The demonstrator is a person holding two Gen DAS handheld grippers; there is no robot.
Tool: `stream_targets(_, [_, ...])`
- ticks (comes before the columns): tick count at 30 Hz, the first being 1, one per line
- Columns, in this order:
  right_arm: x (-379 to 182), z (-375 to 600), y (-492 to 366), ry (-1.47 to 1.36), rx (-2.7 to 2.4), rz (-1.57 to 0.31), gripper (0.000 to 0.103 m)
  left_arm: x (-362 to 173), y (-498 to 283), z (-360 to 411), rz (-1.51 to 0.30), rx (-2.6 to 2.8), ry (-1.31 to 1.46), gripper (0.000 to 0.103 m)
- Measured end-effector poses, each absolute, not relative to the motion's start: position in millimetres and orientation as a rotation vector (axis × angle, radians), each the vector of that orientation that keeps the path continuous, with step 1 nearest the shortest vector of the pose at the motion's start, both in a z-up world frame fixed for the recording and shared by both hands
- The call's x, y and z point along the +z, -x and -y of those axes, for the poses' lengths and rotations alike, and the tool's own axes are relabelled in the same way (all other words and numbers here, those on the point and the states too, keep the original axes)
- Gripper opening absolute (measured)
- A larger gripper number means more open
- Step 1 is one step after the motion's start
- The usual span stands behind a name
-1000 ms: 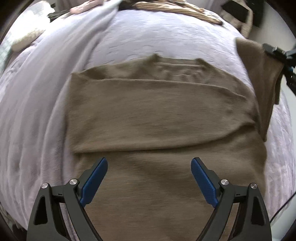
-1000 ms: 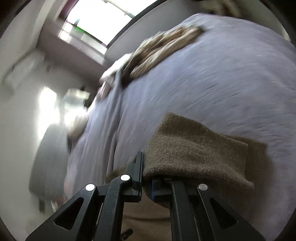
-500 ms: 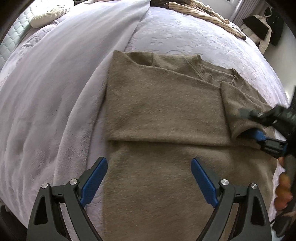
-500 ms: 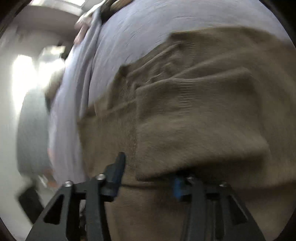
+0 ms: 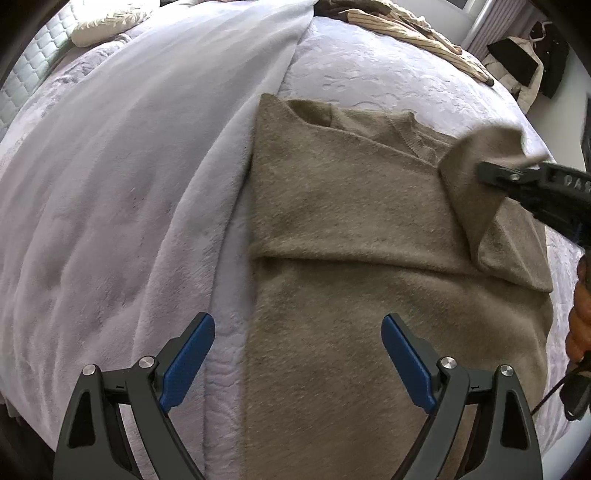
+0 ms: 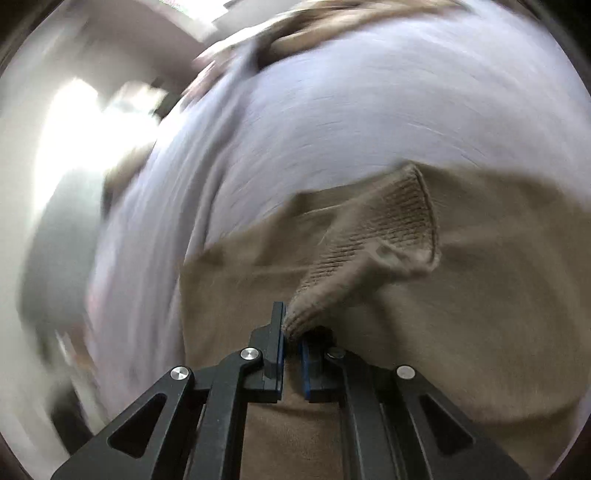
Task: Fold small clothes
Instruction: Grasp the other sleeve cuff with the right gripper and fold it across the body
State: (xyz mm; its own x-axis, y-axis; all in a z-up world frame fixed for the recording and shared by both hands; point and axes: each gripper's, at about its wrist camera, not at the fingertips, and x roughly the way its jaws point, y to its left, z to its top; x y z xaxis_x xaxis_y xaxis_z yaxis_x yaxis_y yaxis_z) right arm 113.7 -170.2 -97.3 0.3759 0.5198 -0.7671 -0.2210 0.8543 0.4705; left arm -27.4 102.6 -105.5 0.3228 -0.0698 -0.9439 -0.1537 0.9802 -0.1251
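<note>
A brown knit sweater (image 5: 351,229) lies flat on the pale lilac bed (image 5: 369,74), one sleeve folded across its chest. My left gripper (image 5: 297,354) is open and empty, hovering over the sweater's lower body near its left edge. My right gripper (image 6: 291,343) is shut on the ribbed cuff of the other sleeve (image 6: 369,251) and holds it lifted over the sweater's right shoulder; it shows in the left wrist view (image 5: 491,173) at the right. The right wrist view is motion-blurred.
A light plush blanket (image 5: 147,166) covers the bed's left side, touching the sweater's left edge. Striped clothes (image 5: 406,29) lie at the far edge. A pillow (image 5: 107,26) lies at the far left. Dark bags (image 5: 517,62) stand beyond the bed at the right.
My right gripper has carried the sleeve cuff from beyond the sweater's right side inward over the right shoulder. My left gripper has drifted left, so the sweater sits further right in its view.
</note>
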Motion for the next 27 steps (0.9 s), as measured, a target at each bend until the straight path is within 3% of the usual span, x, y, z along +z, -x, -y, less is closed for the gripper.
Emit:
stream_targets(7, [-126,74,-90,0.223,0.647,-1.18,0.011,-111,35,-121,-1.26,0.094,0.226,0.092])
stream_targets(9, [-139,62,-84,0.321,0.625,-1.205,0.021,-111,35,-123,-1.262,0.099,0.227,0.092])
stream_targets(11, [-138,62,-78,0.333,0.619,-1.187,0.046,-110,35,-125,-1.259,0.097,0.235,0.092])
stream_targets(13, [-131,75,-76,0.245,0.618,-1.196,0.058,-109,30,-123,-1.258,0.086,0.249,0.092])
stream_targets(21, [-124,250,-51,-0.398,0.36,-1.239,0.058,-97,-24,-102,-1.199,0.041,0.261,0.092])
stream_targets(27, [-160,367,-30,-0.802,0.094,-1.202,0.058,-126,-57,-87,-1.259,0.049,0.268,0.092])
